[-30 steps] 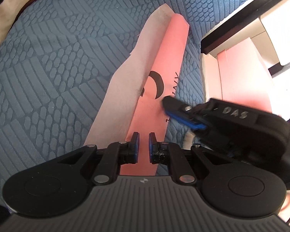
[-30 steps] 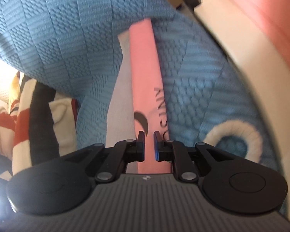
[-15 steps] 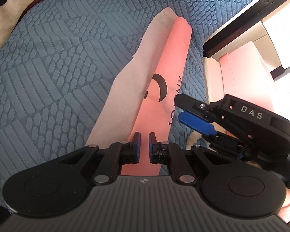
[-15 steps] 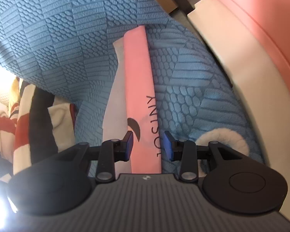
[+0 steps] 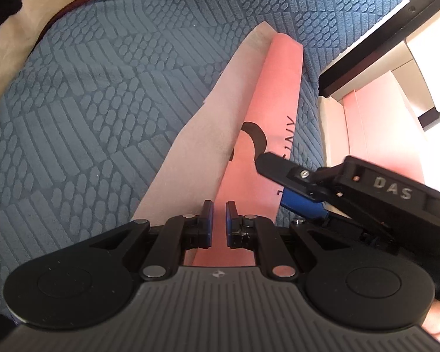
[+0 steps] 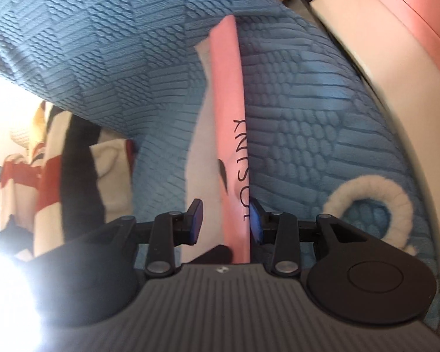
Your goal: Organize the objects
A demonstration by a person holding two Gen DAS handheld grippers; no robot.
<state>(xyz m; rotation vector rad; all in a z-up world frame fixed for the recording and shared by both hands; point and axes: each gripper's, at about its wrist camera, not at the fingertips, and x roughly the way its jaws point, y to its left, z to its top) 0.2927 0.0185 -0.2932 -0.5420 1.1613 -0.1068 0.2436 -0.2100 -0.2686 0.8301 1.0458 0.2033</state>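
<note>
A long pink folded cloth (image 5: 272, 102) with black lettering and a pale underside lies on the blue textured blanket (image 5: 102, 88). My left gripper (image 5: 219, 223) is shut on its near end, and the cloth runs away from the pads. In the left wrist view my right gripper (image 5: 281, 184) reaches in from the right over the cloth's lettered edge. In the right wrist view the pink cloth (image 6: 226, 88) stands between the jaws of the right gripper (image 6: 224, 220), which are closing. The right pad touches the cloth's edge; the left pad stands apart from it.
A pink and cream box (image 5: 366, 123) sits beside the blanket on the right, under a dark frame. A fluffy white ring (image 6: 366, 199) lies on the blanket (image 6: 308, 102) right of the cloth. A red, white and black striped fabric (image 6: 44, 176) lies to the left.
My right gripper went from nearly shut to wide apart, and the pink cloth now sits between its jaws. The left gripper kept its hold and stayed in place.
</note>
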